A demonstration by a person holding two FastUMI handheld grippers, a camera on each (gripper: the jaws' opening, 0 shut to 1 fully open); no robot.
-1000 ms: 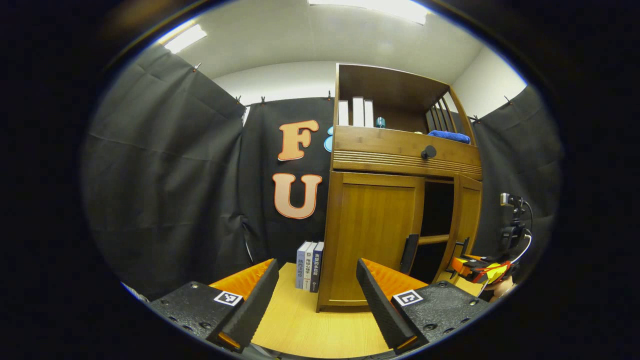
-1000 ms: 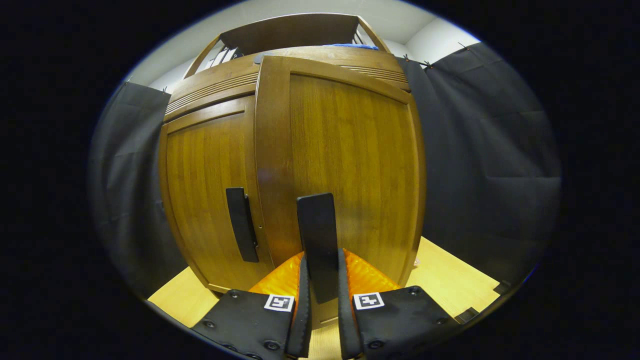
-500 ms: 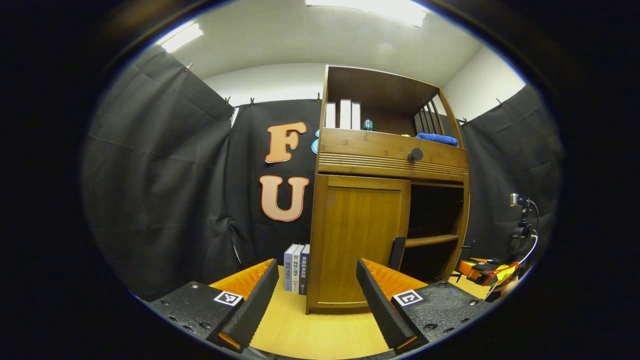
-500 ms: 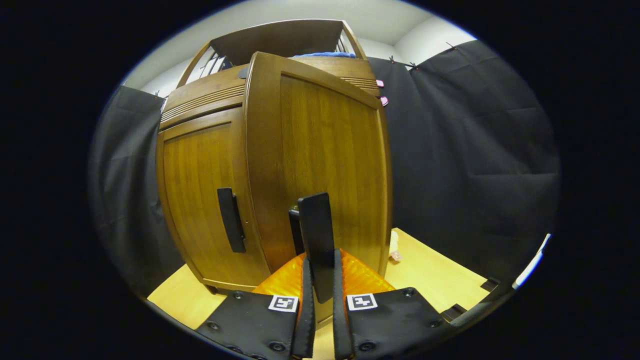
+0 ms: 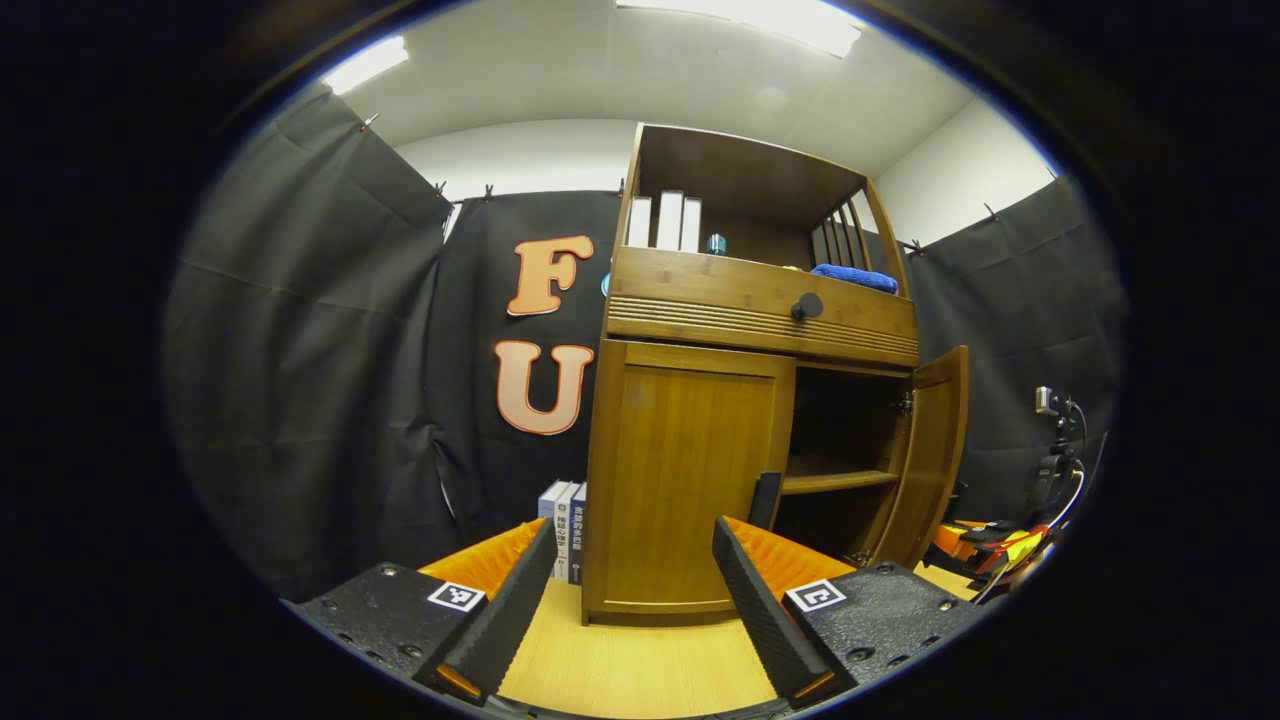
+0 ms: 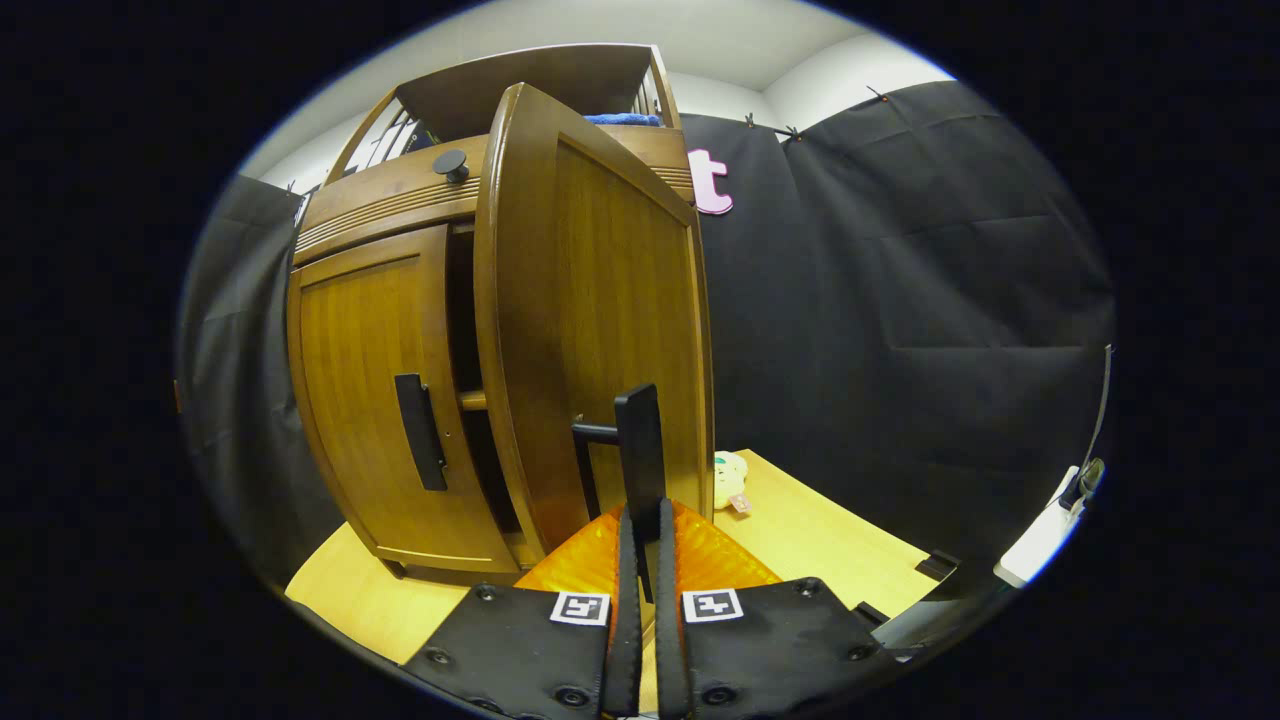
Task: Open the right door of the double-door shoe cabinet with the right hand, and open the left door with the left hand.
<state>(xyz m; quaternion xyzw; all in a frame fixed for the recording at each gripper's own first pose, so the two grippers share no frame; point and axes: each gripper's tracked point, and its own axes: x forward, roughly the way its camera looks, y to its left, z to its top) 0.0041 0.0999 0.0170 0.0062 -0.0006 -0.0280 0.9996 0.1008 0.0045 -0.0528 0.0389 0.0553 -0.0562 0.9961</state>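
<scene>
The right gripper (image 6: pixel 640 600) is clamped on the black handle (image 6: pixel 640 450) of the right door (image 6: pixel 600 330), both fingers pressing its flat bar from either side. Holding the handle low on the bar gives leverage about the hinges on the door's far edge. That door stands swung well out from the shoe cabinet (image 5: pixel 700 480), and the left gripper view shows it (image 5: pixel 935 450) at a wide angle, with the inner shelf (image 5: pixel 835 483) exposed.

The left door (image 5: pixel 690 480) is shut flush. Its handle (image 5: pixel 765 500) sits at the inner edge, next to the opening. The left gripper (image 5: pixel 635 590) hovers over the worktop (image 5: pixel 640 670), fingers spread wide and holding nothing, short of the handle but roughly in line with it, judged ready to take it.

Books (image 5: pixel 562 515) stand beside the cabinet's left side, clear of the left door's swing in my estimate.
</scene>
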